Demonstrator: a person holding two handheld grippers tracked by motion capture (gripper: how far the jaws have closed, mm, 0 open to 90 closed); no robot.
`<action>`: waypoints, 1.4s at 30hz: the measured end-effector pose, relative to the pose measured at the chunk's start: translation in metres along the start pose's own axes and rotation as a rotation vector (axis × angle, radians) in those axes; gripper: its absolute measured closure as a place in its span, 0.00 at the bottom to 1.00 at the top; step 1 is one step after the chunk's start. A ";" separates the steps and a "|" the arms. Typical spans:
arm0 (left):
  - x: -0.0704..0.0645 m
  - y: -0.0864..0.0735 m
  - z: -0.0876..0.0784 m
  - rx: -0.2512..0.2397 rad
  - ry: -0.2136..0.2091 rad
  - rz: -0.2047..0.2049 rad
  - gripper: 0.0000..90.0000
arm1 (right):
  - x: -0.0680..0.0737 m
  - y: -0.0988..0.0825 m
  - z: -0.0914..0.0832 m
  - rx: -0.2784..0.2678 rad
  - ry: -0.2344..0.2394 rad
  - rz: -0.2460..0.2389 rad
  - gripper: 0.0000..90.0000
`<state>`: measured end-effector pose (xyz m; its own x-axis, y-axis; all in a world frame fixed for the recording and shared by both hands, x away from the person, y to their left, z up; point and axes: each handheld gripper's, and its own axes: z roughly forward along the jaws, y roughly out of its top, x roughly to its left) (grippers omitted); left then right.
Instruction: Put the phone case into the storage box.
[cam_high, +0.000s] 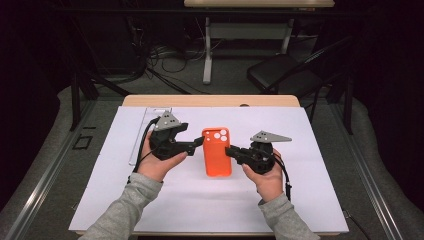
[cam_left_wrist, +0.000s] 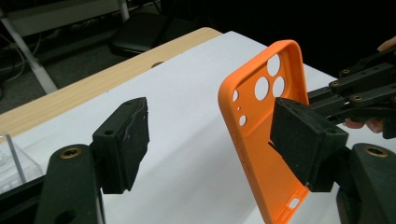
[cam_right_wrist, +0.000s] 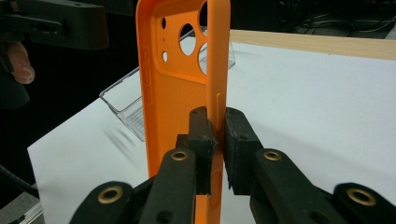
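Orange phone case (cam_high: 217, 152) is sitting at the centre of the white sheet (cam_high: 300, 200) covering the bench (cam_high: 210, 100), held up off the sheet with its camera holes toward twelve o'clock in the high view. Coming in from three o'clock, the right gripper (cam_high: 231, 150) is pinching the case's right side wall; in the right gripper view (cam_right_wrist: 215, 135) its jaws are standing almost together, clamped on that thin orange edge just below the side button. The left gripper (cam_high: 199, 142) is reaching in from nine o'clock toward the case's upper left edge. In the left gripper view (cam_left_wrist: 210, 140) its jaws are standing wide apart, one pad in front of the case's lower half, the other well clear to the left, and neither is pressing on the case. A clear plastic box (cam_high: 150, 131) is lying at ten o'clock from the case, behind the left hand (cam_high: 157, 162). The right hand (cam_high: 269, 177) is resting at four o'clock from the case.
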<state>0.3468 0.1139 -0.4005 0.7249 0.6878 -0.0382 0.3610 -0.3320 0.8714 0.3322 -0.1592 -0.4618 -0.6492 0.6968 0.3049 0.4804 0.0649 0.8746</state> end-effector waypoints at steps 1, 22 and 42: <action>0.000 0.001 0.000 0.001 0.003 0.011 0.33 | 0.000 0.000 0.000 -0.004 -0.004 -0.002 0.91; -0.014 0.007 0.014 0.023 0.055 0.134 0.44 | 0.009 -0.004 0.001 -0.042 -0.083 -0.058 0.91; -0.021 0.010 0.024 0.063 0.070 0.198 0.58 | 0.011 -0.005 0.002 -0.041 -0.090 -0.068 0.91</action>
<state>0.3491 0.0804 -0.4023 0.7437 0.6474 0.1666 0.2531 -0.5033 0.8262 0.3237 -0.1500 -0.4635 -0.6233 0.7530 0.2107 0.4110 0.0862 0.9075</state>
